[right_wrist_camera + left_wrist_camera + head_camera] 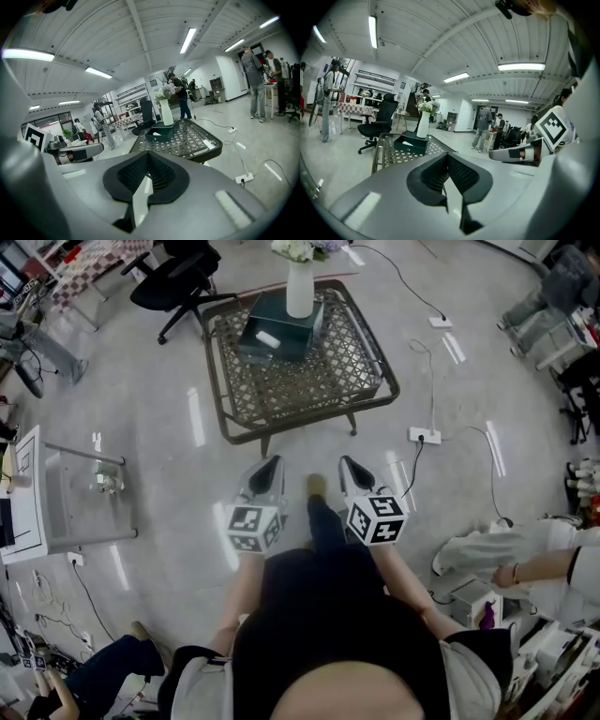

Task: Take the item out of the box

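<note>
Left gripper [270,468] and right gripper [349,467], both clenched on nothing, hang side by side, well short of the wicker table [377,381]. Near its far edge sits the open box [279,329] holding a pale item [267,337], just beside a vase [299,285]. One gripper probably needs to spread its jaws before dipping in from above, clear of the vase.

Person, seen from above, two hand-held tools.
Black top [328,615], pale grey short sleeves [202,681], dark trousers [323,521], tan shoe [316,485]; grey left gripper [270,467] and right gripper [349,466], each with a black-and-white marker cube [251,526].

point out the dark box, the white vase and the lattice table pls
dark teal open rectangular box [272,353]: head view, on its near wall.
tall white vase [299,292]: head view, mid-body.
low brown woven-lattice table [319,385]: head view, bare lattice in front of the box.
</note>
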Demonstrator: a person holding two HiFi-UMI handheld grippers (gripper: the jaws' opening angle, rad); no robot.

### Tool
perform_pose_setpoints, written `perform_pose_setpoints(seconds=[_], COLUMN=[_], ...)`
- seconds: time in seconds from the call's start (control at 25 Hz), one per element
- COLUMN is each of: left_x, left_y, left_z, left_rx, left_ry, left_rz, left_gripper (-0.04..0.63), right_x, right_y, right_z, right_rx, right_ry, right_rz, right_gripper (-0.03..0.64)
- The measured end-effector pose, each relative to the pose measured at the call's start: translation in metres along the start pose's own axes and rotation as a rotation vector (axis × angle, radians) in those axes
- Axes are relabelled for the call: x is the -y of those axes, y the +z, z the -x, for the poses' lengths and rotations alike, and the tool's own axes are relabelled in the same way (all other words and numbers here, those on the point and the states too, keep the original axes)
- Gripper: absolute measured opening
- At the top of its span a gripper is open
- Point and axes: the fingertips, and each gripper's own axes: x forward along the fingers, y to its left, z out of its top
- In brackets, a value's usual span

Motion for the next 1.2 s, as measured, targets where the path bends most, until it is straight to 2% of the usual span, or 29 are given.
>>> perform_pose_setpoints(seconds=[0.56,1.2], left_x=[-0.022,-0.059], left_y=[0.005,0.025], left_z=[-0.055,-0.104], left_rx=[-0.038,-0.043], left_ry=[-0.015,0.067], left_rz=[0.019,0.037], left_gripper=[0.008,0.008], right_x=[0.024,0.049], right_y=[0.014,0.052], right_z=[-0.045,-0.105], right_rx=[-0.062,-0.091], right_ry=[-0.002,0.048], right_rz=[0.0,0.026], right_gripper=[0.0,0.0])
